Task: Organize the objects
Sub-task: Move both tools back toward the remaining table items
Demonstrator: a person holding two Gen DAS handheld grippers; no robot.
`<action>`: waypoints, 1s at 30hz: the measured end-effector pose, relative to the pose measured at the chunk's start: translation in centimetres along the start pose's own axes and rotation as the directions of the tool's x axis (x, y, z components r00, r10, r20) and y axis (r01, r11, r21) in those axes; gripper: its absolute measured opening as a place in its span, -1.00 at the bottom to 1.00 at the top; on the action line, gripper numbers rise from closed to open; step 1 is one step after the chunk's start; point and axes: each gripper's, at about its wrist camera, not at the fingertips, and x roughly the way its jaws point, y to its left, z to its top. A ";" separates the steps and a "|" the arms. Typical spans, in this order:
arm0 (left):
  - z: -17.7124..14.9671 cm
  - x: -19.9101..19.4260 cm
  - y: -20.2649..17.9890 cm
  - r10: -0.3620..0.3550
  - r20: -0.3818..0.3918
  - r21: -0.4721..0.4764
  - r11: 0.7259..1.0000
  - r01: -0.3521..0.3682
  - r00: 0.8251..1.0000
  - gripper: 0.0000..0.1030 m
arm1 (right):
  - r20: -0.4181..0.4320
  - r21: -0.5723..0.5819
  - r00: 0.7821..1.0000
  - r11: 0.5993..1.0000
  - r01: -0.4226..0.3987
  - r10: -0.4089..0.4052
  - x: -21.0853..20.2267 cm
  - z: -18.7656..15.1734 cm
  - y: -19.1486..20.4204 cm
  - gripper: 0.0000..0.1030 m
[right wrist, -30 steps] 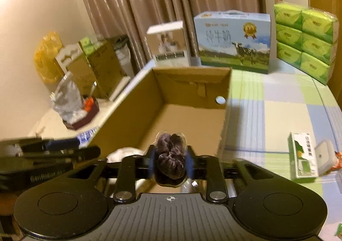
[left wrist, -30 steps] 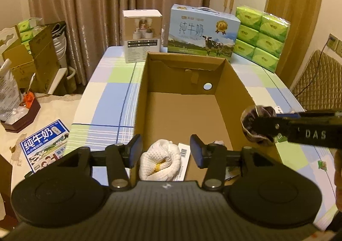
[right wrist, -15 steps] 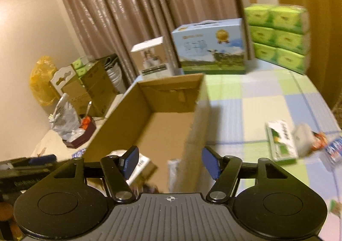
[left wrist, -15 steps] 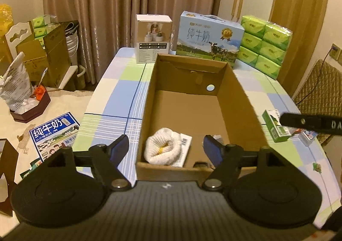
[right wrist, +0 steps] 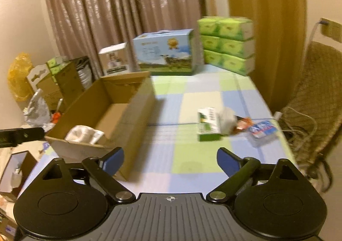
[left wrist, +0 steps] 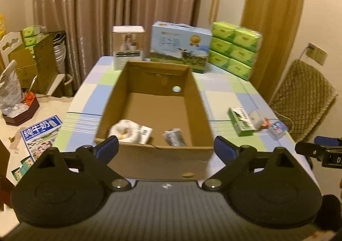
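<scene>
Both my grippers spread wide, jaws just been opening, nothing between them. Dark bundle (left wrist: 174, 137) and white bundle (left wrist: 126, 131) lie inside box (left wrist: 154, 156). Loose items remain on table (right wrist: 192, 116), right of box: green carton (right wrist: 208, 124) with small packets beside it. Carton sits ahead and slightly right of right gripper (right wrist: 170, 160), long axis pointing away (roughly). Left gripper (left wrist: 166, 148) faces box, farther off. Right hand nearer, I judge.

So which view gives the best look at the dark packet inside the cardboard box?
The left wrist view: it looks straight into the cardboard box, with the dark packet on the floor near the front wall. In the right wrist view, the box's near wall hides it.
</scene>
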 end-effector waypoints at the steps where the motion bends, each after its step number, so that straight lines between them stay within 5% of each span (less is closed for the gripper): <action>1: -0.1 -0.2 -0.7 -0.007 0.000 0.007 1.000 0.007 1.000 0.88 | 0.003 0.007 1.000 1.000 0.017 -0.017 -0.6 -0.3 -0.8 0.86; 15: -1.3 -0.5 -8.0 -0.102 -0.025 0.089 0.991 0.104 0.994 0.98 | 0.005 0.128 0.984 0.976 0.174 -0.176 -6.2 -3.1 -9.7 0.96; 30: -2.1 1.7 -11.3 -0.130 -0.074 0.125 0.982 0.139 0.989 0.98 | -0.017 0.154 0.977 0.965 0.212 -0.212 -6.1 -4.1 -13.6 0.96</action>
